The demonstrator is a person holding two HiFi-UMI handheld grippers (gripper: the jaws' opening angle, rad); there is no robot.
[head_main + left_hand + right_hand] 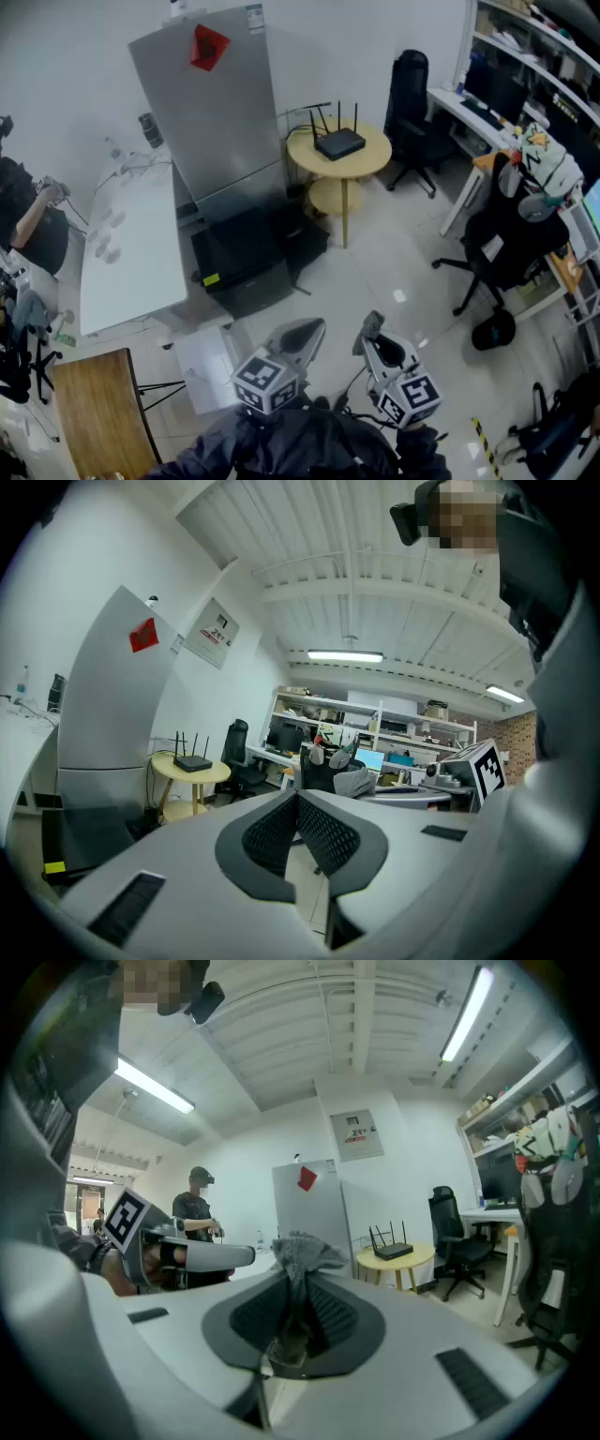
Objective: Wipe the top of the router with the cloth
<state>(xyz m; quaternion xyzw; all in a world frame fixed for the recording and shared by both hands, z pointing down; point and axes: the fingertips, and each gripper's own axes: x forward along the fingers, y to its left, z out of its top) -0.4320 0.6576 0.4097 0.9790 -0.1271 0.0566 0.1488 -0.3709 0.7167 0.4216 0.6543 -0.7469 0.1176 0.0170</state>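
Grey crumpled cloth [302,1249] we are clamping in right gripper [292,1288] for wiping; left gripper [298,806] closed, empty; black antennaed router [339,143] well apart.

Both parked low around 6 o'clock, side by side: left claw [305,330] pinched together, empty; right claw [373,326] clamped on cloth [302,1252].

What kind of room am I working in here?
Likely an office or lab workspace: a black swivel office chair, a long white desk, and a black antenna router on a round wooden side table.
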